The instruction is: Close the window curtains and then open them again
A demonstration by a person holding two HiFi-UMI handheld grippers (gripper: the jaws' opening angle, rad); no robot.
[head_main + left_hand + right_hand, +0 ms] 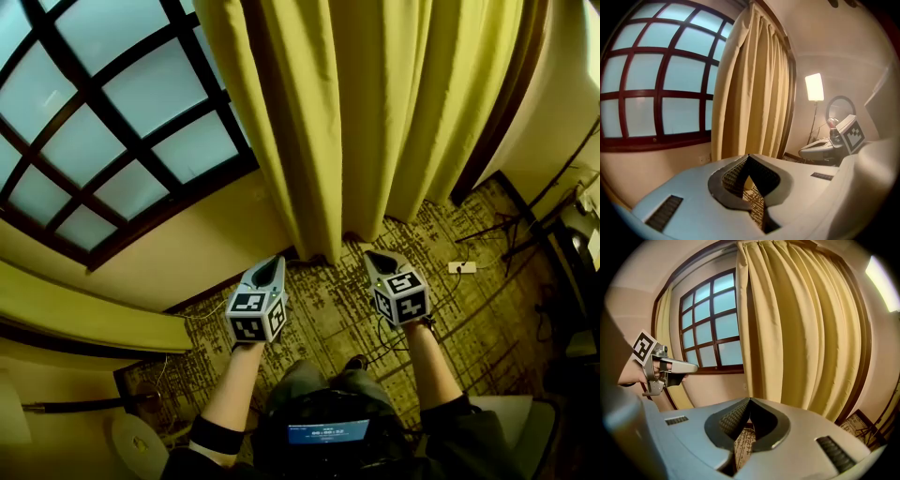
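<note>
The left gripper (749, 159) and the right gripper (750, 401) are both closed on nothing, jaw tips pressed together, with only patterned carpet (337, 309) showing beneath them. The yellow curtain (375, 112) hangs bunched in folds at the right side of the grid-paned window (103, 122), leaving the glass uncovered, and neither gripper touches it. A second yellow curtain (84, 314) is gathered at the window's left
</note>
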